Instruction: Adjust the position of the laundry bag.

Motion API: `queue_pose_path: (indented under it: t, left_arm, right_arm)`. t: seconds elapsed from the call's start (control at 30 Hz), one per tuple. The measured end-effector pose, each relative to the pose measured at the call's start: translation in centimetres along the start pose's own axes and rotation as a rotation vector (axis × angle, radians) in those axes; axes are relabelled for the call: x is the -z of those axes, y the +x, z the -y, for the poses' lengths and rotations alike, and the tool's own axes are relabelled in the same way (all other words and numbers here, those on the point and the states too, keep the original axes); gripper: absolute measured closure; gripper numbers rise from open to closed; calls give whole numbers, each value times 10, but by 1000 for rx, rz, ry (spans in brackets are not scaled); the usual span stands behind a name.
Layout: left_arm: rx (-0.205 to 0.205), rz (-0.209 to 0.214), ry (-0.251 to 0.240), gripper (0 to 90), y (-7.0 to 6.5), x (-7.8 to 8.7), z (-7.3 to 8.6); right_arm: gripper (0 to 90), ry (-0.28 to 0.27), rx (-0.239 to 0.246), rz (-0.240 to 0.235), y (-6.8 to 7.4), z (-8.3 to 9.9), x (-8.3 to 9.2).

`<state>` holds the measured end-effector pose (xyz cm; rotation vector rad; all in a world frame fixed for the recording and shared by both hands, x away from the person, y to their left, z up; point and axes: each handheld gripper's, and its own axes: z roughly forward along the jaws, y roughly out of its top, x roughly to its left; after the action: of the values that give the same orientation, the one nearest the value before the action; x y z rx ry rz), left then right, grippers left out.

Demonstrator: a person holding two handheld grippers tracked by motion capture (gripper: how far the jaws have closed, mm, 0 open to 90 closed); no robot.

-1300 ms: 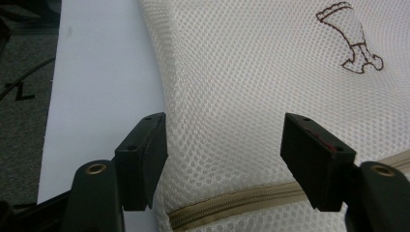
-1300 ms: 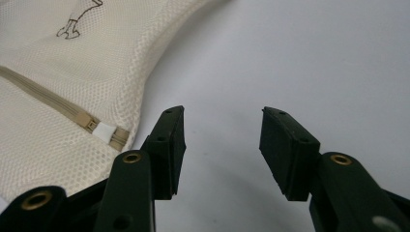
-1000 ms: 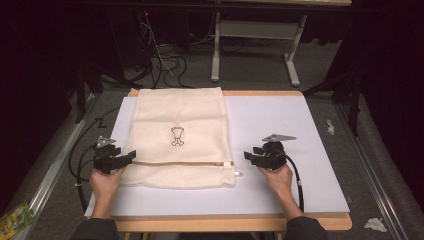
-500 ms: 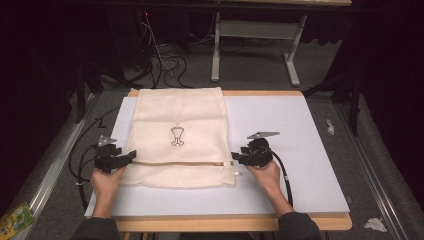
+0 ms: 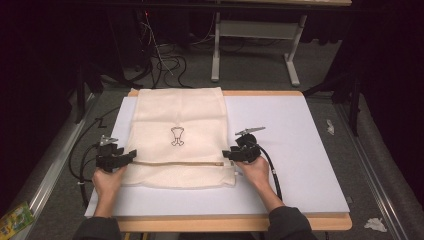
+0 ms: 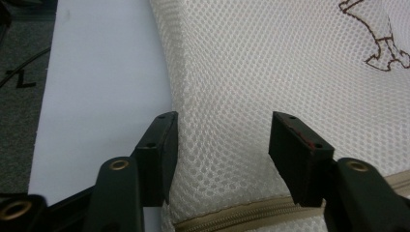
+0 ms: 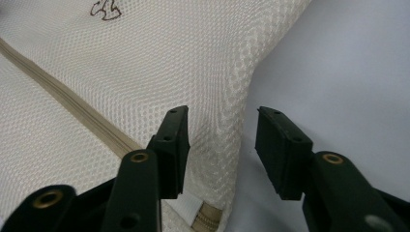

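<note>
Moved: our right gripper (image 5: 229, 154) slid left to the mesh bag's (image 5: 177, 112) edge.
Grip: both grippers' jaws, closing, straddle mesh, unpinched.
Left gripper (image 5: 131, 155): ready to lift the opposite edge.

A cream mesh bag (image 5: 177, 137) lies flat on the white bench (image 5: 290, 150). The left gripper (image 5: 114, 159) sits at the bag's left edge and the right gripper (image 5: 239, 153) at its right edge, both at the zip line, their jaws having just been closing.
</note>
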<state>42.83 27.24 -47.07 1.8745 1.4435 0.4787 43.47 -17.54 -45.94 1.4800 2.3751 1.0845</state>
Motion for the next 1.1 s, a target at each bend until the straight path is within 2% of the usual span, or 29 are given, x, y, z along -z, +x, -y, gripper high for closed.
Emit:
queue_pose_path:
  t: [0.17, 0.27, 0.4, 0.5, 0.67, 0.87, 1.1]
  left_arm:
    - [-5, 9, 9, 562, 2, -1, -1]
    - [0, 3, 9, 685, 5, -1, -1]
    - [12, 9, -12, 862, 7, 2, -1]
    - [-9, 12, -22, 888, 4, 5, -5]
    - [-12, 24, -49, 896, 0, 7, -8]
    - [-34, 40, -55, 898, -8, 6, -13]
    - [-42, 67, -71, 898, -20, 3, -17]
  right_arm:
    - [722, 18, 4, -15, -1, -1, -5]
    - [827, 27, 10, -23, -2, 0, -8]
    - [873, 27, 20, -30, -2, -1, -7]
    - [879, 15, 26, -28, -2, -1, -4]
    - [882, 5, 35, -22, -4, 0, -2]
    - [883, -20, 35, -7, -8, 1, 8]
    - [884, -32, 28, 13, -18, 5, 19]
